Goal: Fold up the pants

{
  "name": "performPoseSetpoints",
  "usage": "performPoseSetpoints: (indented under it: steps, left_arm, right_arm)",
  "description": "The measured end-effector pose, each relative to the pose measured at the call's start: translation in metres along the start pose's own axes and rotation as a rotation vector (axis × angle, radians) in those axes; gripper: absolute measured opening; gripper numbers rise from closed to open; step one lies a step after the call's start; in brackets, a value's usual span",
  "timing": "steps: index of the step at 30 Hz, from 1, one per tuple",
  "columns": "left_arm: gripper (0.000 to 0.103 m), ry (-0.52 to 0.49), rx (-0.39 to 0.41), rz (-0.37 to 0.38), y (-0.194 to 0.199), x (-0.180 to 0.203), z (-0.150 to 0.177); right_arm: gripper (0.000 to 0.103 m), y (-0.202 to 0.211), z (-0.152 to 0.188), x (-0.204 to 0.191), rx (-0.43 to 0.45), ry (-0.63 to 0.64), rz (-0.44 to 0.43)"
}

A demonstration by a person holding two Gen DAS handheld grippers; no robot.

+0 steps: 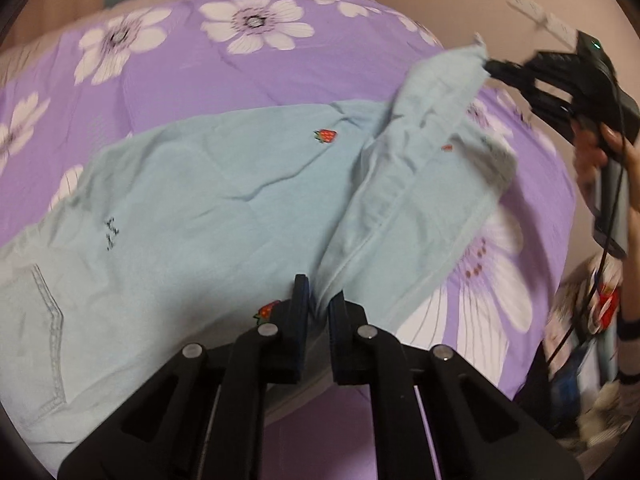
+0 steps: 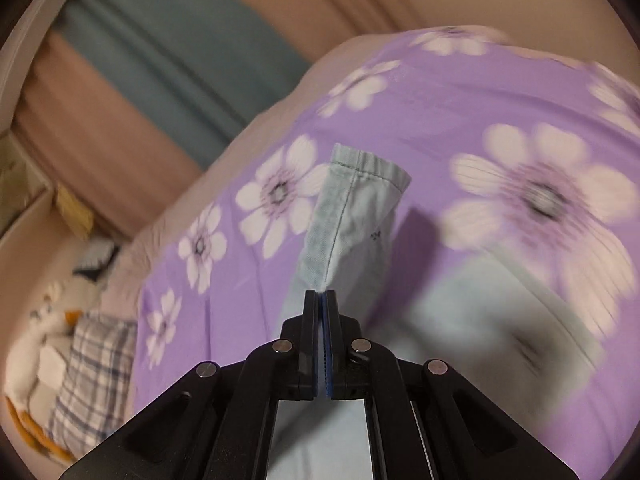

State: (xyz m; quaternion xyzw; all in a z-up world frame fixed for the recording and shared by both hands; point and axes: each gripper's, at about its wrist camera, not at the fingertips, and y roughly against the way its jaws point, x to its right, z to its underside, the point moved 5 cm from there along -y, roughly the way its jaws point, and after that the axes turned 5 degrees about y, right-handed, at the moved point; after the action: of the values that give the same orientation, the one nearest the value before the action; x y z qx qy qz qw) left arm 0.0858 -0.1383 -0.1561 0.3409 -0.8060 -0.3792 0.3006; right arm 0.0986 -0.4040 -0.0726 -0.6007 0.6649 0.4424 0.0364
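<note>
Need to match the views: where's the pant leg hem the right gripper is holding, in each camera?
Left wrist: hem at upper right, lifted off the bed, pinched by the right gripper.
Right wrist: hem at centre, hanging beyond the shut jaws, seam facing the camera.
Shared landmark: purple bedspread with white flowers under the light blue pants in both views.

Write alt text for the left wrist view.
Light blue pants with small strawberry prints lie on a purple floral bedspread. The left tongs pinch a fold of fabric at the near edge, while the right tongs, held in a hand, lift one leg's hem off the bed.
</note>
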Motion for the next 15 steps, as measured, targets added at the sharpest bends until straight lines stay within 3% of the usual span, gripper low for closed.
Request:
performPoseSetpoints:
  steps: [2, 7, 9, 11, 15]
  left_arm:
    - [0.008, -0.033, -0.011, -0.015, -0.003, 0.003, 0.003]
    - [0.012, -0.079, -0.044, -0.068, -0.015, 0.000, 0.006]
    - [0.012, -0.081, -0.054, -0.080, -0.018, -0.002, 0.007]
    - [0.012, -0.080, -0.061, -0.091, -0.019, -0.003, 0.007]
    - [0.011, -0.105, -0.061, -0.118, -0.022, -0.001, 0.008]
  right_arm:
    - [0.002, 0.007, 0.015, 0.020, 0.025, -0.062, 0.027]
    - [0.002, 0.009, 0.049, 0.086, -0.045, -0.231, 0.093]
    - [0.011, 0.011, 0.053, 0.106, -0.024, -0.335, 0.057]
    - [0.039, 0.010, 0.051, 0.116, 0.005, -0.425, -0.003]
    - [0.041, 0.000, 0.034, 0.116, 0.028, -0.422, 0.001]
